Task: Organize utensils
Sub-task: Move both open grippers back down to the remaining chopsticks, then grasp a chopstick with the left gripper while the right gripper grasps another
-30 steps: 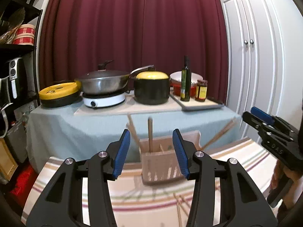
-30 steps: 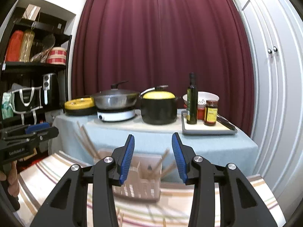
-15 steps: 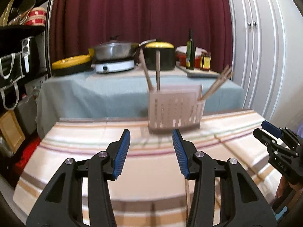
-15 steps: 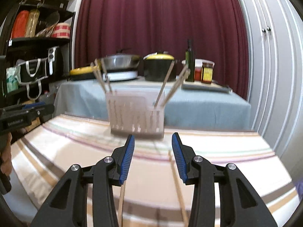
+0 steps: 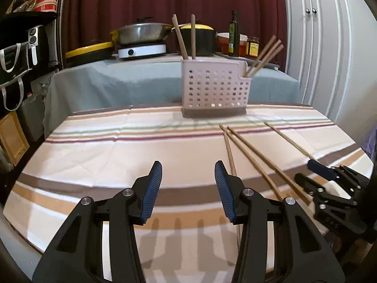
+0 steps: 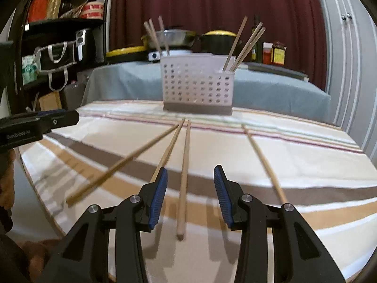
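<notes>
A white perforated utensil holder stands at the far side of the striped tablecloth. Wooden chopsticks lean out of its right and left ends. Several loose chopsticks lie on the cloth, right of my open, empty left gripper. In the right wrist view my right gripper is open and low over the cloth, with one loose chopstick lying along the gap between its fingers, untouched. Others lie to its left and right. The right gripper also shows at the left view's edge.
Behind stands a table with a grey-blue cloth carrying a wok, a black pot, a bottle and jars. A dark shelf with bags is at the left, white cupboard doors at the right. A hand holds the left gripper.
Both grippers came down and back from the holder toward the near edge of the table. The loose chopsticks on the cloth are now in full view. Both stayed open.
</notes>
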The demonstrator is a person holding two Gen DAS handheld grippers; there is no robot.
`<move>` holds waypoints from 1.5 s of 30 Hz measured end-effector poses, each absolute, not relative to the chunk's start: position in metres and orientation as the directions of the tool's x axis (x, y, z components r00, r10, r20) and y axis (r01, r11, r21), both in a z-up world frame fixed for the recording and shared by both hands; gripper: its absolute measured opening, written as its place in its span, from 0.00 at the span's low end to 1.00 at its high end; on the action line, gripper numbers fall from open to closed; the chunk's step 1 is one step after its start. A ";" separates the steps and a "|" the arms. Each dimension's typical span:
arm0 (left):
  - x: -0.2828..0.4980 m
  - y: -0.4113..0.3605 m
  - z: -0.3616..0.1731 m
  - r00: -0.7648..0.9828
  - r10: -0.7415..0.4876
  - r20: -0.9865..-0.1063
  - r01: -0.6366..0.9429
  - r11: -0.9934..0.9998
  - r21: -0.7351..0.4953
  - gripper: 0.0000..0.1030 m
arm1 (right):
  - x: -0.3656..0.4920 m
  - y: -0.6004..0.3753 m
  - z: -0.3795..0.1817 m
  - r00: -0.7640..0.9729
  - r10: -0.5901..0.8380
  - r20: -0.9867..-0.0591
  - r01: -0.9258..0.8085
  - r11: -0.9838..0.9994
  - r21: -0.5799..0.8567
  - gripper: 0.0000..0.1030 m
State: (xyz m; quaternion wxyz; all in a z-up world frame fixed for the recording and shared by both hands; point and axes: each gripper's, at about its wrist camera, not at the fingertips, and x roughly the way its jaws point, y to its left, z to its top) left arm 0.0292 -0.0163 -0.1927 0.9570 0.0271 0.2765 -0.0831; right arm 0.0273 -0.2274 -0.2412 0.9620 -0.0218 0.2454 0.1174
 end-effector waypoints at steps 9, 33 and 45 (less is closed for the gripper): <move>0.020 -0.034 -0.211 0.801 -0.205 -0.563 0.237 0.971 -0.016 0.44 | 0.029 -0.230 -0.258 0.823 0.224 -0.522 -0.235 0.971 0.046 0.07; 0.007 -0.050 -0.249 0.721 -0.250 -0.646 0.290 0.956 -0.047 0.06 | 0.025 -0.251 -0.257 0.845 0.170 -0.507 -0.157 0.985 0.070 0.07; 0.003 -0.043 -0.219 0.818 -0.199 -0.539 0.258 0.965 0.035 0.06 | 0.012 -0.250 -0.223 0.886 0.162 -0.435 -0.157 0.986 0.048 0.07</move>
